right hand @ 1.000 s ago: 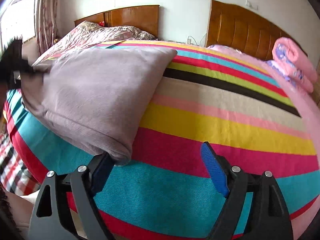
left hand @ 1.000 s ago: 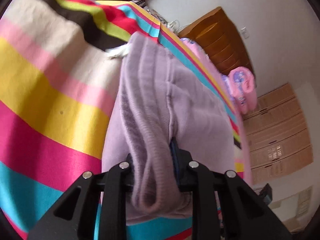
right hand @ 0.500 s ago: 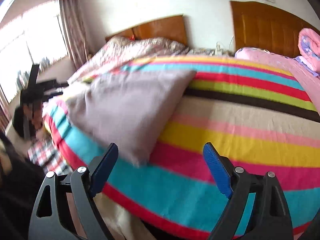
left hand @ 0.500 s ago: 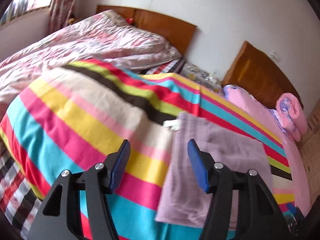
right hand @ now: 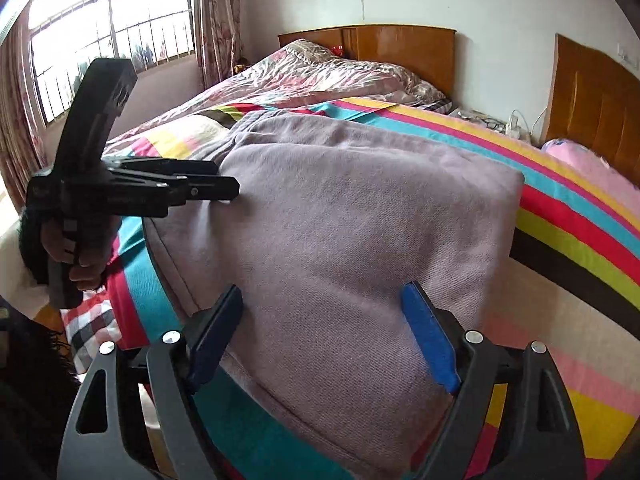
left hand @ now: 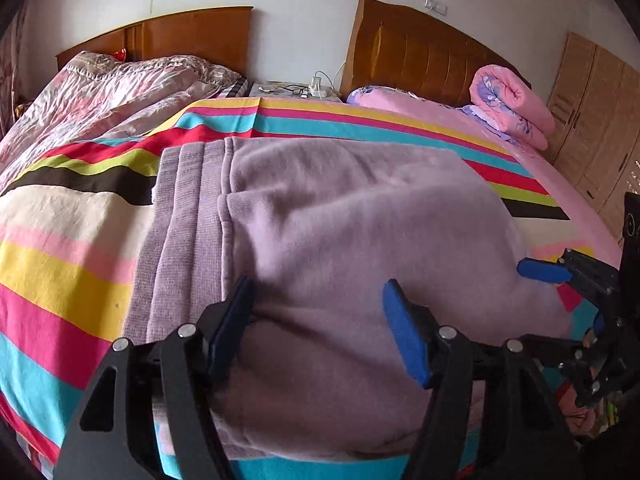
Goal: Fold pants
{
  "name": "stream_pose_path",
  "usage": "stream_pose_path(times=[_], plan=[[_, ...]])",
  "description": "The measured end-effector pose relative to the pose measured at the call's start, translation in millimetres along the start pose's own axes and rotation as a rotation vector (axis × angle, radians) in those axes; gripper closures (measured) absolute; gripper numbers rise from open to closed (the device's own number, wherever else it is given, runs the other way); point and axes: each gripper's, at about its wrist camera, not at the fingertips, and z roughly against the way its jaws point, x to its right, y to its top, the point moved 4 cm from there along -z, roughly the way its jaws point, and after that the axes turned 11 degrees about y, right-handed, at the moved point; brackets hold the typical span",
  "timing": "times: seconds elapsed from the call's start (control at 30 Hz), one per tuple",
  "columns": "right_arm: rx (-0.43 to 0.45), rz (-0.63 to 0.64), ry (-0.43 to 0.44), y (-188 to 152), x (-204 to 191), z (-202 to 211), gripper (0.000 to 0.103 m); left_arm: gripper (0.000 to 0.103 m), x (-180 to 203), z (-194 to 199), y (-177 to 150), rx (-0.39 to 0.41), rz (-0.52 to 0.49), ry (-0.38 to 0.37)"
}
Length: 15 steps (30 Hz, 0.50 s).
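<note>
The lilac pants [left hand: 340, 232] lie folded in a thick rectangle on the striped bedspread [left hand: 60, 280], ribbed waistband to the left. My left gripper [left hand: 316, 328] hovers over their near edge. Its jaws are opening and the blue pads press on nothing. In the right wrist view the same pants [right hand: 340, 220] fill the middle. My right gripper [right hand: 324, 332] sits above their near right corner, jaws wide but closing, with cloth below them and not pinched. The left gripper [right hand: 228, 184] also shows there side-on, held by a hand at the pants' left edge. The right gripper [left hand: 568, 300] shows at the right of the left wrist view.
A crumpled pink floral quilt [left hand: 100, 96] covers the neighbouring bed on the left. Two wooden headboards [left hand: 420, 52] stand against the white wall, a bedside table [left hand: 296, 90] with a charger between them. A rolled pink blanket [left hand: 512, 100] lies at the far right, near a wardrobe [left hand: 592, 112].
My left gripper let go of the pants' waistband, opened and drew back, so the pants now lie flat and folded. My right gripper moved over the pants' near corner.
</note>
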Motion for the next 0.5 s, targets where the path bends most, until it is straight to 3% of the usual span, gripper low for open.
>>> stream_pose_path(times=[0.1, 0.27, 0.37, 0.4, 0.47, 0.5], plan=[[-0.007, 0.005, 0.028, 10.7, 8.6, 11.6, 0.024, 0.036, -6.0, -1.9, -2.1, 0.034, 0.025, -0.034], [0.101, -0.023, 0.058, 56.6, 42.3, 31.6, 0.023, 0.036, -10.1, 0.4, 0.1, 0.057, 0.048, -0.071], [0.049, -0.052, 0.206, 73.2, 64.5, 6.8, 0.022, 0.036, -11.0, 0.4, 0.1, 0.061, 0.044, -0.070], [0.003, -0.035, 0.201, 74.8, 73.3, -9.1, 0.022, 0.036, -11.9, 0.6, -0.6, 0.063, 0.041, -0.070], [-0.068, -0.009, 0.040, 74.1, 101.4, -34.9, 0.024, 0.036, -12.2, 0.1, -0.1, 0.065, 0.038, -0.071], [-0.052, -0.074, 0.028, 75.7, 119.0, -39.1, 0.025, 0.036, -12.2, 0.0, 0.3, 0.066, 0.037, -0.072]])
